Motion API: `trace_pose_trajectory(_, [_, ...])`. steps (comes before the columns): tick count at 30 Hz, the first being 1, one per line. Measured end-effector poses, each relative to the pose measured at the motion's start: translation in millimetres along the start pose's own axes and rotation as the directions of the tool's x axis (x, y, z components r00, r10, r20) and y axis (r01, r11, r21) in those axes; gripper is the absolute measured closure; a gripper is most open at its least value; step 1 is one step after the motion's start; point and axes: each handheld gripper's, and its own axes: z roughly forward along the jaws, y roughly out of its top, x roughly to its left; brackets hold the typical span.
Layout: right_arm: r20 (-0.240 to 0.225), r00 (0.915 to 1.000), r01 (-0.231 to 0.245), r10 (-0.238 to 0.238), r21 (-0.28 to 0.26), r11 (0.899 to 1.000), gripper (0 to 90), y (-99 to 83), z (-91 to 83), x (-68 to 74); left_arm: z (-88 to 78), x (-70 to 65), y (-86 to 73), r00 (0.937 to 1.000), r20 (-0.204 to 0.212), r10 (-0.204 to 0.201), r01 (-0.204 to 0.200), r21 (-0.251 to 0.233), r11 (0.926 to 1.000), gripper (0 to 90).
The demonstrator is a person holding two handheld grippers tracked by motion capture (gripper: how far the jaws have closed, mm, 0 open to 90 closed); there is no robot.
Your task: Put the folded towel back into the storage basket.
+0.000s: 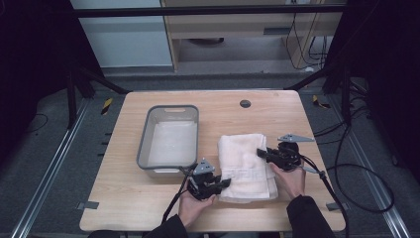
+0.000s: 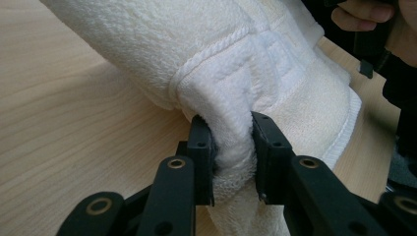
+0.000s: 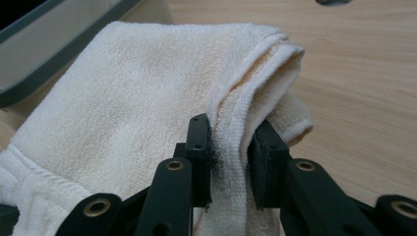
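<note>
A folded cream towel [image 1: 245, 161] lies on the wooden table [image 1: 223, 106], right of centre. My left gripper [image 1: 228, 182] is shut on the towel's near left edge. In the left gripper view the jaws pinch a thick fold of the towel [image 2: 275, 73] between the pads [image 2: 232, 155], and the cloth is lifted off the wood. My right gripper [image 1: 259, 152] is shut on the towel's right edge. The right gripper view has the towel [image 3: 123, 108] with its layered hem squeezed between that gripper's [image 3: 231, 162] jaws.
A grey plastic bin [image 1: 171, 135], with nothing in it, stands just left of the towel, and its rim [image 3: 44, 54] appears in the right gripper view. A round cable hole [image 1: 245, 103] sits at the table's back. Cables trail from both grippers toward the near edge.
</note>
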Motion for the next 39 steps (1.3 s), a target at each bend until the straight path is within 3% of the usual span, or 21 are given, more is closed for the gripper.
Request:
trace_pose_trajectory(15, [-0.005, 0.9993, 0.037, -0.038, -0.076, 0.996, 73.2, 19.6, -26.5, 15.0, -23.5, -10.6, 18.6, 0.9993, 0.005, 0.037, -0.036, -0.059, 0.9976, 72.1])
trace_pose_trajectory(28, [0.005, 0.9968, 0.080, -0.080, -0.103, 0.992, 73.3, 35.3, -35.0, 26.1, -39.7, -14.3, 30.6, 0.9984, -0.006, 0.056, -0.056, -0.100, 0.9934, 72.2])
trace_pose_trajectory(39, [0.006, 0.9964, 0.085, -0.085, -0.164, 0.983, 73.4, 55.5, -35.0, 40.1, -60.8, -7.2, 46.0, 0.9968, -0.038, 0.070, -0.075, -0.151, 0.9856, 72.3])
